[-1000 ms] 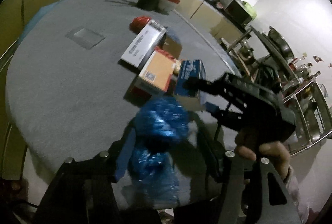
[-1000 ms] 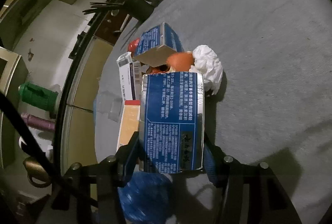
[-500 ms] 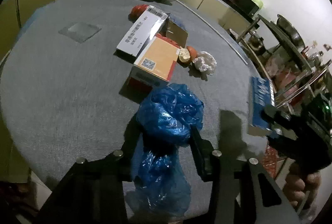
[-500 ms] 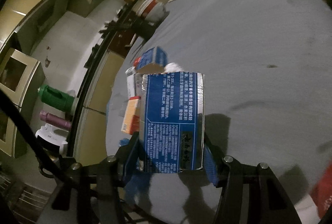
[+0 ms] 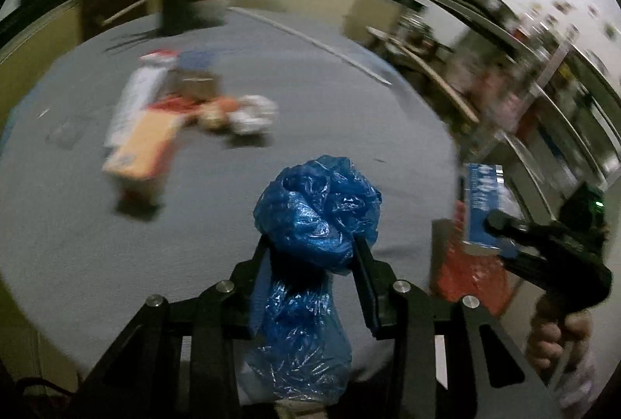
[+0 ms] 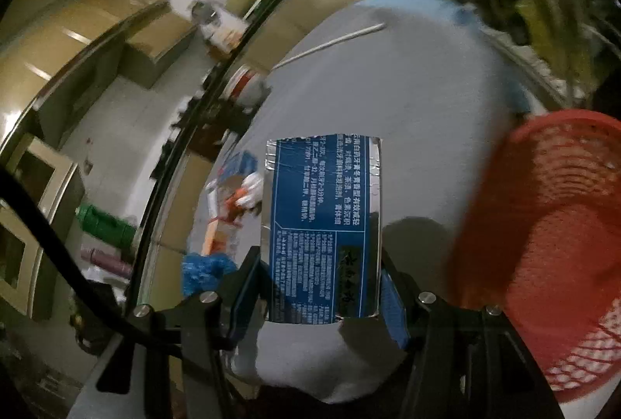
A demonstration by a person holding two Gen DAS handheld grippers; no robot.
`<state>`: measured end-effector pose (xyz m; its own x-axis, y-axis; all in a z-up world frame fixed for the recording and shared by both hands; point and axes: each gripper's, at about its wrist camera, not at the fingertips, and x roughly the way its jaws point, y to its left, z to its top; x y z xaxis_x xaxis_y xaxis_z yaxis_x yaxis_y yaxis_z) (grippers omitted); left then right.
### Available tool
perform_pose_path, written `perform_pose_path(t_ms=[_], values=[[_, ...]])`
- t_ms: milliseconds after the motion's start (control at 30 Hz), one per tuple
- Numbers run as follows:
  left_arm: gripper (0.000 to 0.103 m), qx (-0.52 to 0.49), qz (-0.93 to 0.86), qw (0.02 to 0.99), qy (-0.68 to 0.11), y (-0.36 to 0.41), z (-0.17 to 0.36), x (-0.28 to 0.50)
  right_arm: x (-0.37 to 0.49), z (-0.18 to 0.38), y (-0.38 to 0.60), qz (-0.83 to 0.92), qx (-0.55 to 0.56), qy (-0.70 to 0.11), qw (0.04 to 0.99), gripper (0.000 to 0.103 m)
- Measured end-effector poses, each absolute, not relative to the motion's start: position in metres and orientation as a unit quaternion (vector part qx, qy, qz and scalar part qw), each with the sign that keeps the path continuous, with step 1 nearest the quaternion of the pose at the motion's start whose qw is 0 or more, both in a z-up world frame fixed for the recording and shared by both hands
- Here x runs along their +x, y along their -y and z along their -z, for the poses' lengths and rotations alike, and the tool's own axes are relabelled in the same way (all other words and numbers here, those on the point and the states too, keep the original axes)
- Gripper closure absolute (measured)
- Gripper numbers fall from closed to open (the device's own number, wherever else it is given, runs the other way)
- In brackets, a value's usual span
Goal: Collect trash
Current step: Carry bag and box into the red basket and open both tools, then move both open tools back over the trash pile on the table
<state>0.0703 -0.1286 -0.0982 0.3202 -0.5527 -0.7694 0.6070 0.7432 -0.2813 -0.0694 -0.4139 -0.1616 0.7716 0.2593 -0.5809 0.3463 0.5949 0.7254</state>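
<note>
Left gripper (image 5: pixel 312 248): jaws have just been closing and are now pinched on a crumpled blue plastic bag (image 5: pixel 316 213); the bag bulges above the fingers, and more of it trails down between them toward the camera. Right gripper (image 6: pixel 324 279): jaws part-way open and clamped against the two sides of a blue carton (image 6: pixel 324 225) with white printed text, held upright and flat-on to the camera. In the left wrist view the same right gripper (image 5: pixel 500 225) shows at right, a hand (image 5: pixel 559 337) around its grip, the blue carton (image 5: pixel 483 205) at its tip and red mesh just under it. Red mesh basket (image 6: pixel 551 264): close on the right in the right wrist view, off the table's edge, beside the carton and below its level; mouth faces the camera. Grey round table (image 5: pixel 77 225) lies under both grippers. Farther back on it, well apart from the bag: a blurred cluster of trash, namely an orange box (image 5: pixel 143 147), a long white box (image 5: pixel 134 97) beside it, a brown carton piece (image 5: pixel 196 87), an orange peel (image 5: pixel 223 108) and crumpled white paper (image 5: pixel 254 114). A thin white stick (image 5: pixel 310 38) lies toward the far rim. Beyond, kitchen cabinets, too blurred for detail.
</note>
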Motion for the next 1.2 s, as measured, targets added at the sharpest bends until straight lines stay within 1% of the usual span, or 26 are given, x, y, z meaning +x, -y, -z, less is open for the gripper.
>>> perform_pose_path(t_ms=[233, 367, 467, 533, 600, 633, 700, 867, 1000, 1200], values=[[0.062, 0.109, 0.455, 0.76, -0.45, 0.226, 0.092, 0.025, -0.144, 0.183, 0.468, 0.103, 0.49, -0.324, 0.802, 0.044], [0.061, 0.15, 0.49, 0.732, -0.449, 0.275, 0.099, 0.002, -0.184, 0.198, 0.49, 0.138, 0.517, -0.323, 0.781, 0.044], [0.061, 0.172, 0.508, 0.705, -0.464, 0.31, 0.11, -0.013, -0.205, 0.207, 0.5, 0.155, 0.535, -0.323, 0.765, 0.042], [0.057, 0.188, 0.51, 0.695, -0.471, 0.328, 0.119, -0.019, -0.213, 0.21, 0.504, 0.166, 0.544, -0.323, 0.756, 0.04], [0.057, 0.198, 0.511, 0.682, -0.484, 0.341, 0.126, -0.023, -0.218, 0.213, 0.506, 0.178, 0.547, -0.334, 0.747, 0.038], [0.053, 0.197, 0.511, 0.678, -0.489, 0.347, 0.128, -0.026, -0.22, 0.214, 0.508, 0.179, 0.547, -0.337, 0.745, 0.038], [0.045, 0.192, 0.51, 0.675, -0.498, 0.348, 0.129, -0.025, -0.224, 0.213, 0.511, 0.183, 0.546, -0.339, 0.744, 0.035], [0.044, 0.178, 0.5, 0.691, -0.491, 0.333, 0.119, -0.014, -0.231, 0.205, 0.518, 0.186, 0.546, -0.319, 0.752, 0.035], [0.042, 0.178, 0.481, 0.718, -0.472, 0.307, 0.107, -0.005, -0.227, 0.199, 0.518, 0.19, 0.543, -0.308, 0.758, 0.035], [0.04, 0.175, 0.428, 0.764, -0.45, 0.231, 0.098, 0.007, -0.203, 0.188, 0.505, 0.174, 0.528, -0.312, 0.771, 0.035]])
